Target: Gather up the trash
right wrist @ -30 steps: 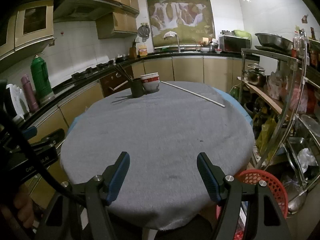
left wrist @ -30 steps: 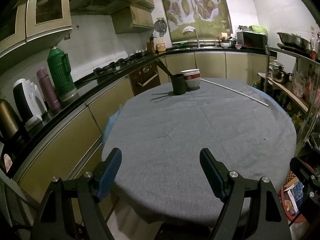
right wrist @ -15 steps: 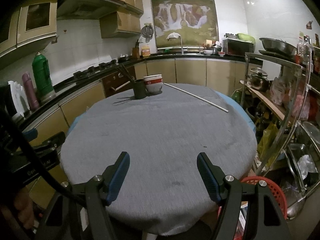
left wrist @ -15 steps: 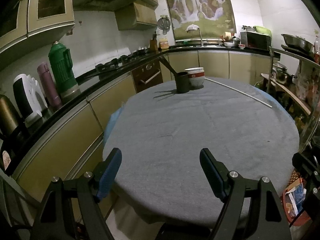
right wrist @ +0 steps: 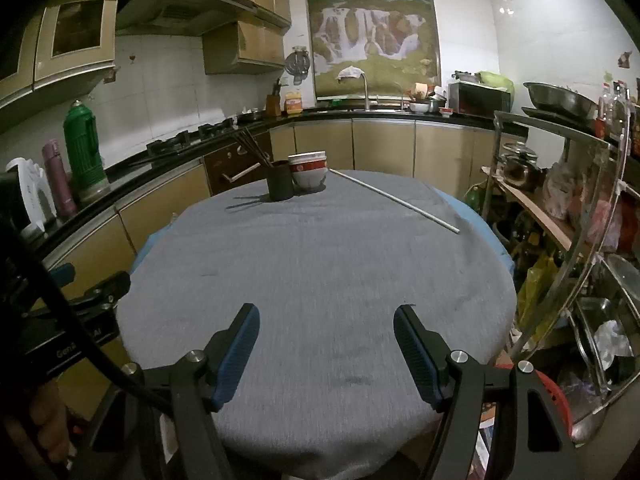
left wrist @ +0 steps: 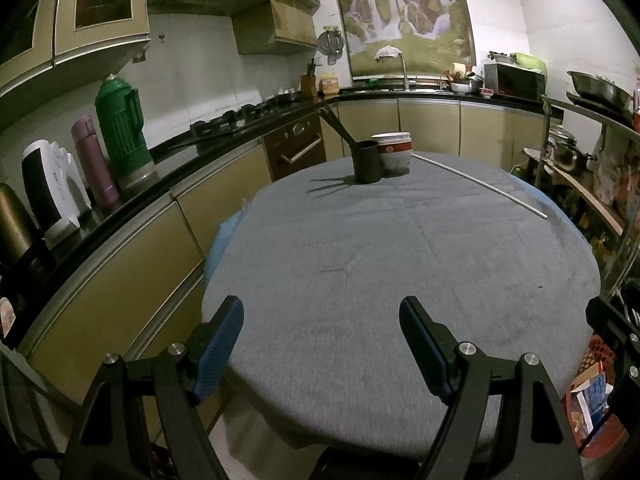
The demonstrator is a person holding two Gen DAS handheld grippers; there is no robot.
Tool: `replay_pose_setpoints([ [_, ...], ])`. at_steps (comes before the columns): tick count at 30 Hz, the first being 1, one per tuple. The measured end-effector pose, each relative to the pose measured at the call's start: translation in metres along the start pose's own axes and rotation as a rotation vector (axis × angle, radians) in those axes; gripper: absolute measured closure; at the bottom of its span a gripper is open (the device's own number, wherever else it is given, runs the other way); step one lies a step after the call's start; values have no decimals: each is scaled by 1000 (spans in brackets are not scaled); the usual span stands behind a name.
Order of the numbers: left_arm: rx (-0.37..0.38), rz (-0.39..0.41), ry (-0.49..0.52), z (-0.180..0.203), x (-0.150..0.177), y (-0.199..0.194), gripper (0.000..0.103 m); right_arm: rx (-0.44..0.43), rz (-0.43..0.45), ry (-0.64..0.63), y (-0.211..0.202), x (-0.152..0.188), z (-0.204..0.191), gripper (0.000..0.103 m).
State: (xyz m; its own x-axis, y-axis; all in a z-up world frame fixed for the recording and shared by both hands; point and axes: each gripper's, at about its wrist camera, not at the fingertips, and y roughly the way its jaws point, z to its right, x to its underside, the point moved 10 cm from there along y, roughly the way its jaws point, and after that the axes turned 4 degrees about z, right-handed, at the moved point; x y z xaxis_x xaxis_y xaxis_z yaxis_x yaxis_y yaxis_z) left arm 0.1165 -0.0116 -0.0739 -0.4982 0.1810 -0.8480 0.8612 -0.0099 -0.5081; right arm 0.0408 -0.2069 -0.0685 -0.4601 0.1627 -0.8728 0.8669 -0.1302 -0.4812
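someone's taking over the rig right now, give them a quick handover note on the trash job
Left gripper: open, empty, over the near edge of the round table.
Right gripper: open, empty, beside it over the same edge.
On the table, far side: dark cup holding chopsticks, stacked bowls touching it, and a long white rod lying towards the right edge.
Red basket on the floor at the right, holding some boxes.
Done: the cloth shows no loose trash.
Left: probably only the rod, if it counts as trash.

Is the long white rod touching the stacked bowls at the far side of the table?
No. In the right wrist view the white rod lies on the grey tablecloth, its near end stopping short of the bowls.
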Motion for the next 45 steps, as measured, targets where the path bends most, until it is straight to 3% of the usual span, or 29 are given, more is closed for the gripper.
replay_pose_setpoints([
  [45, -3, -41, -53, -18, -35, 31, 22, 9, -49, -38, 29, -27, -5, 30],
])
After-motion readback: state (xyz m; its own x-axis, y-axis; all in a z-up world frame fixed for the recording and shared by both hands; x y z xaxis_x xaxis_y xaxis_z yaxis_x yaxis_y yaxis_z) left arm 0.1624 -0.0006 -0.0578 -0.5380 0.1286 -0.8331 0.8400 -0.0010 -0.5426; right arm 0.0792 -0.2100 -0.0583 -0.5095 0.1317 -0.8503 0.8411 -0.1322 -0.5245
